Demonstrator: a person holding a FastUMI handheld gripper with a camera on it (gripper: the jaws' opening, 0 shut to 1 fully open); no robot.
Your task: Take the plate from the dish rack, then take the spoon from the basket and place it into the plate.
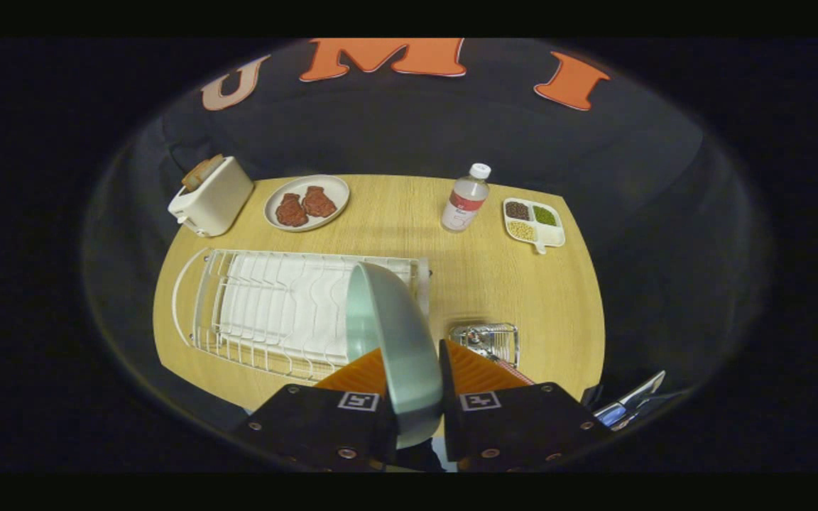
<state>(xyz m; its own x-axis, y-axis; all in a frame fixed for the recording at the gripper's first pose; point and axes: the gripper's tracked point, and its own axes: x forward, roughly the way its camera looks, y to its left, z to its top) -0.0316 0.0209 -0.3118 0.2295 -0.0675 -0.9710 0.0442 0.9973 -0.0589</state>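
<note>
A pale green plate [395, 341] stands on edge between my fingers, held up above the table. My gripper [412, 365] is shut on the plate's rim, one finger on each face. Behind it and to the left lies the white wire dish rack [274, 305] on the wooden table [522, 284]. Just beyond my right finger sits a small shiny wire basket [487, 341]; something metallic lies in it, and I cannot make out the spoon clearly.
At the table's far side stand a white toaster [211, 196] with bread, a plate of reddish food [307, 202], a clear bottle with a white cap [465, 198] and a divided dish of beans [533, 221]. The table's near edge lies close below my fingers.
</note>
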